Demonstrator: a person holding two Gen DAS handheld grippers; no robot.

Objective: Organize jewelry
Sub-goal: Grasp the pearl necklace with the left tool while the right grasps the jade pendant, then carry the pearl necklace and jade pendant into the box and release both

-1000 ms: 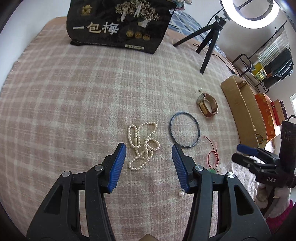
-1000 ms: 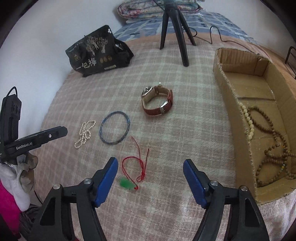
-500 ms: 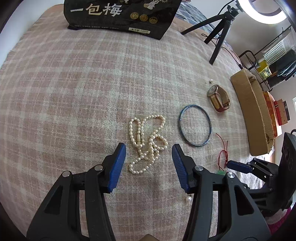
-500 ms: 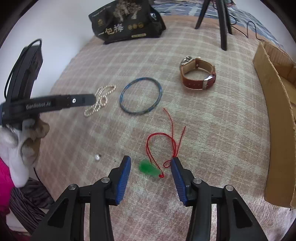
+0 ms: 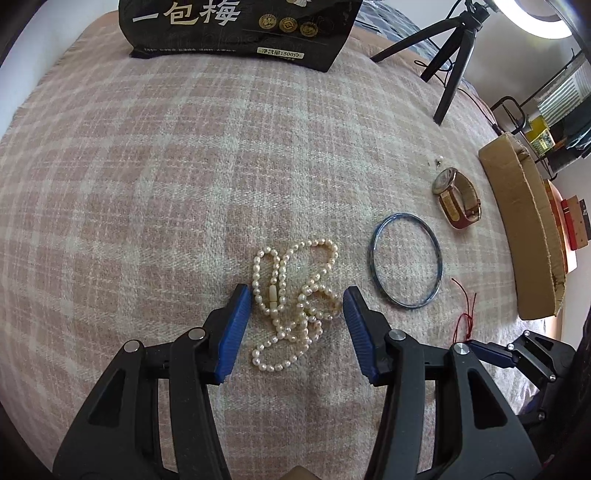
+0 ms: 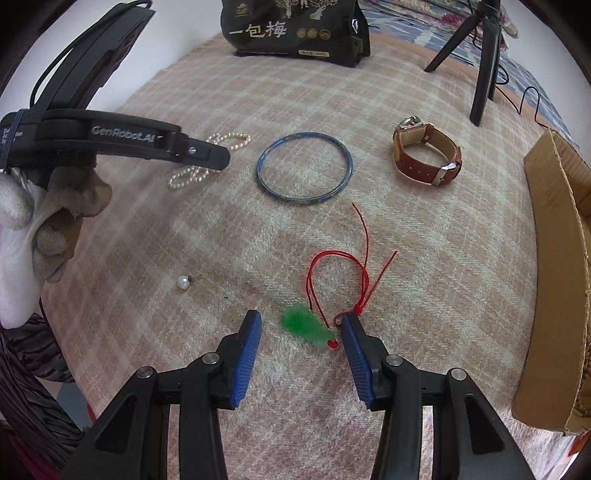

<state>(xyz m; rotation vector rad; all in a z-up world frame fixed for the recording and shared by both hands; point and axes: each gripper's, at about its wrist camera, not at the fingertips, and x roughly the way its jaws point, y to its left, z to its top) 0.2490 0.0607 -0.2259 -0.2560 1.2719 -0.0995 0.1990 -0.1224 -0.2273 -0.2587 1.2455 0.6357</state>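
Left gripper (image 5: 297, 325): lower centre of the left wrist view; its blue pads are apart, with nothing clamped between them.
Pearl necklace (image 5: 295, 295): lies in a loose tangle on the plaid blanket (image 5: 147, 184), between the two left pads, at the centre of the frame.
Right gripper (image 6: 301, 345): lower centre of the right wrist view; its pads are apart too, one on each side of the pendant.
Green pendant (image 6: 304, 326): on the blanket between the right pads; its red cord (image 6: 343, 273) loops upward from it and touches the right pad.
Blue bangle (image 6: 304, 168): flat on the blanket, upper centre, just right of the pearls.
Watch (image 6: 428, 155): brown strap, standing on its edge, upper right.
Loose pearl (image 6: 183, 283): alone, left of centre.
Cardboard box (image 6: 554, 288): at the right edge of the frame.
Black bag (image 5: 236, 29): at the top edge of the frame.
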